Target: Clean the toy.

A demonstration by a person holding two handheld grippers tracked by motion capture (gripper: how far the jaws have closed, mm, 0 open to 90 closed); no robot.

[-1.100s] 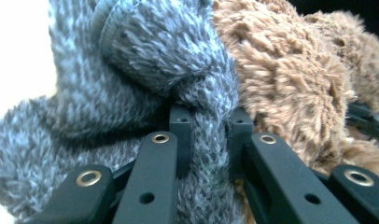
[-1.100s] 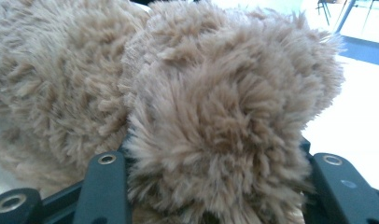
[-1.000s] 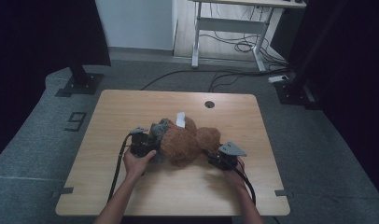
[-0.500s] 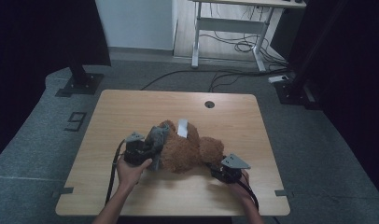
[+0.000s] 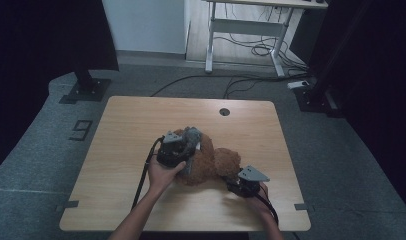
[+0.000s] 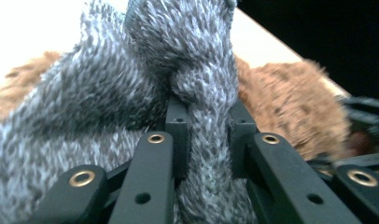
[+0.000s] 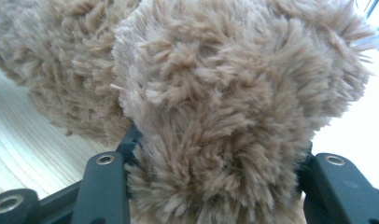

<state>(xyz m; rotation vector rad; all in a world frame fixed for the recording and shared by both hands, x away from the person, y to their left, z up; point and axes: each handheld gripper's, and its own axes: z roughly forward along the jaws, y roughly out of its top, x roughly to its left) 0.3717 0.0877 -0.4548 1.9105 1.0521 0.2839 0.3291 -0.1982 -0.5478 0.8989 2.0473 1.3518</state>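
Observation:
A brown plush bear (image 5: 211,162) lies on the wooden table (image 5: 126,130) with a grey knitted cloth (image 5: 192,137) over its left side. My left gripper (image 5: 183,150) is shut on a bunched fold of the grey knitted cloth (image 6: 204,121), with the bear's brown fur (image 6: 290,107) behind it. My right gripper (image 5: 236,182) sits at the bear's right, near the table's front edge. In the right gripper view its jaws press on both sides of a thick furry part of the bear (image 7: 225,116). A white tag (image 5: 198,145) lies at the cloth's edge.
A round cable hole (image 5: 224,111) sits near the table's far edge. Behind the table stand a desk frame (image 5: 241,30) with cables on the floor and a black stand base (image 5: 83,87) at the left. Bare tabletop lies left and far of the bear.
My left gripper has risen and shifted right with the grey cloth, pulling it up over the bear. The right gripper slid toward the front edge at first, then kept still on the bear.

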